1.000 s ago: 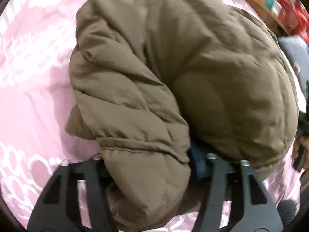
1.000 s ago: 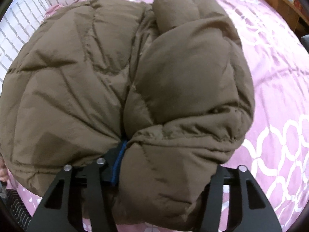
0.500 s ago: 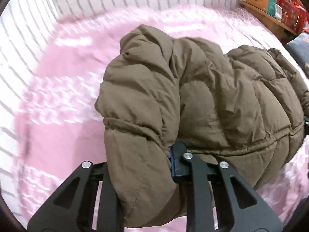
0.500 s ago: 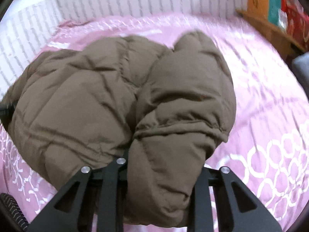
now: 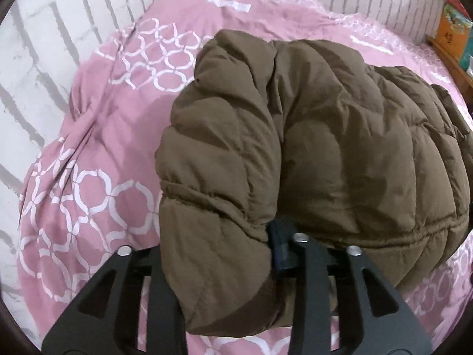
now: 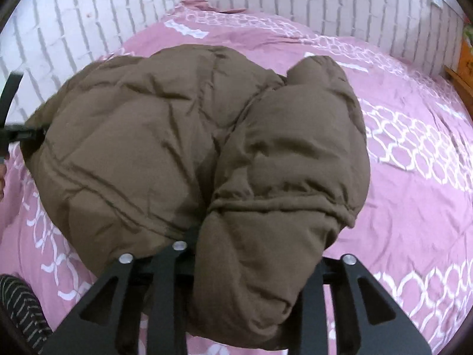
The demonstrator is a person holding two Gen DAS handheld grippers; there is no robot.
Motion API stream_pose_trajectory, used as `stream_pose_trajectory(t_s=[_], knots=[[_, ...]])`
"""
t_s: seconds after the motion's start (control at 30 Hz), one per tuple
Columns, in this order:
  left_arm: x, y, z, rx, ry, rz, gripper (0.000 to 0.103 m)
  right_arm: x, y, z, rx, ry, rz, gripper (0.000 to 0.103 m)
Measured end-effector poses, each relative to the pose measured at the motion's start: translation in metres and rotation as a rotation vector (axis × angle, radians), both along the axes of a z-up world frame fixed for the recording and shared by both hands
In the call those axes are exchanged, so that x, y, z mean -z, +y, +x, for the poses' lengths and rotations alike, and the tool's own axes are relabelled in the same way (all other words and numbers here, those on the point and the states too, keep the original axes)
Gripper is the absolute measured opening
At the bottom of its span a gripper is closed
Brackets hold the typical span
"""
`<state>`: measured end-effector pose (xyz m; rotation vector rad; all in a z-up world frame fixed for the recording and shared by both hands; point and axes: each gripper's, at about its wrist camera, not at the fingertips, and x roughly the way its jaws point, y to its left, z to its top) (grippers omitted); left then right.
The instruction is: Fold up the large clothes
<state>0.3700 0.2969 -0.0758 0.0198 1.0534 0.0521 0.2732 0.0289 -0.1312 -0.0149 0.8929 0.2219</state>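
Between the fingers of your left gripper (image 5: 218, 269) sits a bunched sleeve cuff of the brown puffer jacket (image 5: 340, 153), and your right gripper (image 6: 245, 278) has the other cuff the same way. Both sets of jaws are opening, yet the padded fabric fills each gap and the fingers press on it (the fingertips themselves are buried). Ahead of both grippers the jacket's bulk mounds on the pink patterned bedspread (image 5: 88, 195), with a white brick wall (image 6: 88, 9) beyond.
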Motion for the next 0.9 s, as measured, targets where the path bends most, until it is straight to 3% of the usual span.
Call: stream_pose_trajectory(t_s=[0.07,0.13,0.2,0.27,0.37,0.47,0.53,0.73,0.8,0.9], knots=[[-0.008,0.063,-0.031,-0.013,-0.022,0.001,0.058,0.003,-0.015,0.009,0.011,0.056,0.046,0.046],[-0.015,0.073,-0.045,-0.051,-0.068,0.008,0.084,-0.003,-0.022,0.010,0.005,0.079,0.096,0.059],[-0.029,0.096,-0.071,-0.104,-0.113,0.002,0.092,-0.003,-0.045,0.003,0.021,0.070,0.128,0.071],[-0.049,0.109,-0.085,-0.144,-0.137,-0.014,0.092,-0.009,-0.064,-0.002,0.051,0.041,0.136,0.076],[-0.073,0.086,-0.111,-0.180,-0.201,0.062,0.097,-0.016,-0.090,-0.026,0.132,0.006,0.127,0.081],[-0.088,0.053,-0.134,-0.170,-0.224,-0.027,0.100,-0.022,-0.122,-0.051,0.239,-0.067,0.139,0.085],[-0.092,0.017,-0.149,-0.135,-0.228,-0.035,0.100,-0.028,-0.139,-0.072,0.278,-0.095,0.157,0.086],[-0.101,-0.084,-0.198,-0.055,-0.269,-0.010,0.100,-0.053,-0.159,-0.135,0.347,-0.184,0.027,0.098],[-0.101,-0.103,-0.209,-0.050,-0.257,-0.008,0.100,-0.065,-0.169,-0.160,0.371,-0.200,-0.013,0.101],[-0.123,-0.116,-0.235,-0.052,-0.276,-0.004,0.100,-0.081,-0.181,-0.190,0.422,-0.243,-0.047,0.101]])
